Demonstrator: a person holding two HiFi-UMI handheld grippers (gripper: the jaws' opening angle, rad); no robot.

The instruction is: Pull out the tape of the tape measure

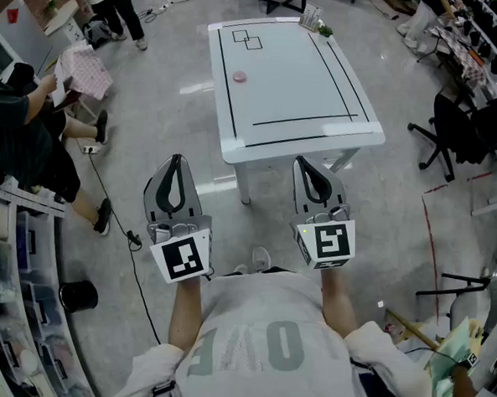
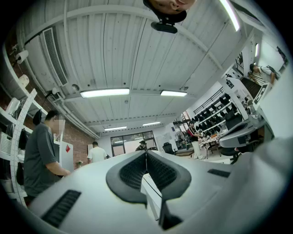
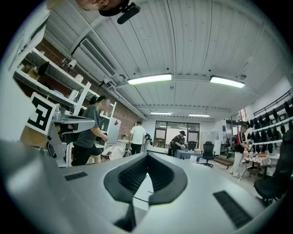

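A small round pink thing [image 1: 239, 76], which may be the tape measure, lies on the left part of a white table [image 1: 319, 135] marked with black lines. Both grippers hang in the air in front of me, short of the table's near edge. My left gripper [image 1: 177, 159] is shut with nothing in it, and its dark pads meet in the left gripper view [image 2: 146, 153]. My right gripper [image 1: 304, 162] is also shut and empty, pads together in the right gripper view [image 3: 147, 156]. Both point about level, over the table towards the room beyond.
Small items [image 1: 313, 21] stand at the table's far edge. Several people [image 1: 34, 130] stand by shelves [image 1: 7, 305] on the left. A cable [image 1: 114, 206] and a black bucket [image 1: 78, 295] lie on the floor. Office chairs [image 1: 459, 127] stand at the right.
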